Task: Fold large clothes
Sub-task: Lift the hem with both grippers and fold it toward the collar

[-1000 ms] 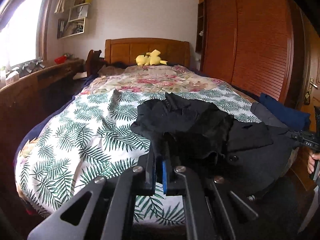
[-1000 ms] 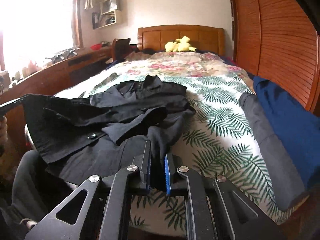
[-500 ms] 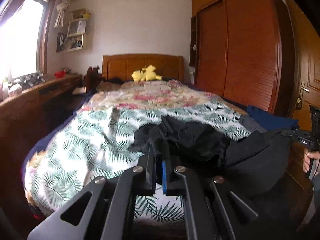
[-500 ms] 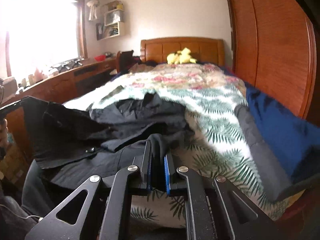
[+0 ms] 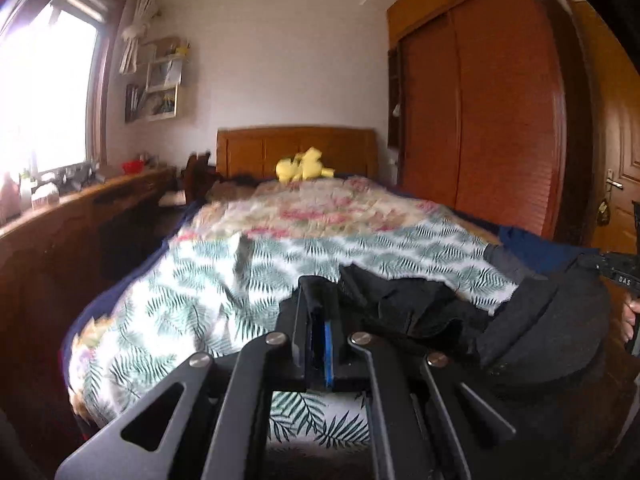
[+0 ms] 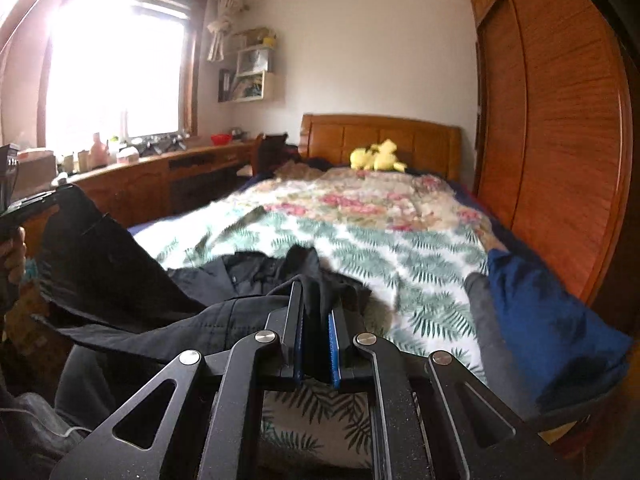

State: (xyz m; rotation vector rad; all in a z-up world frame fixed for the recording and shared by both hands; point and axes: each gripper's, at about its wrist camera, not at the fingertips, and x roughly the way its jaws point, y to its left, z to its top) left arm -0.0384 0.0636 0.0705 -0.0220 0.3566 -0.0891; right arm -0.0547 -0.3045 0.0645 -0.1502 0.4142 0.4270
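Fern-print quilt (image 5: 208, 296) bears a crumpled black coat (image 6: 132, 280), both hand-held grippers clamping it.

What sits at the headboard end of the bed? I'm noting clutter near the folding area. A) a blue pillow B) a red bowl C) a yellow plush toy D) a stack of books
C: a yellow plush toy lies on the bed right in front of the wooden headboard, far beyond the black garment that both grippers are holding.

Black coat (image 6: 132, 280), green fern-print bedspread (image 6: 400, 264), yellow plush (image 6: 378, 158).
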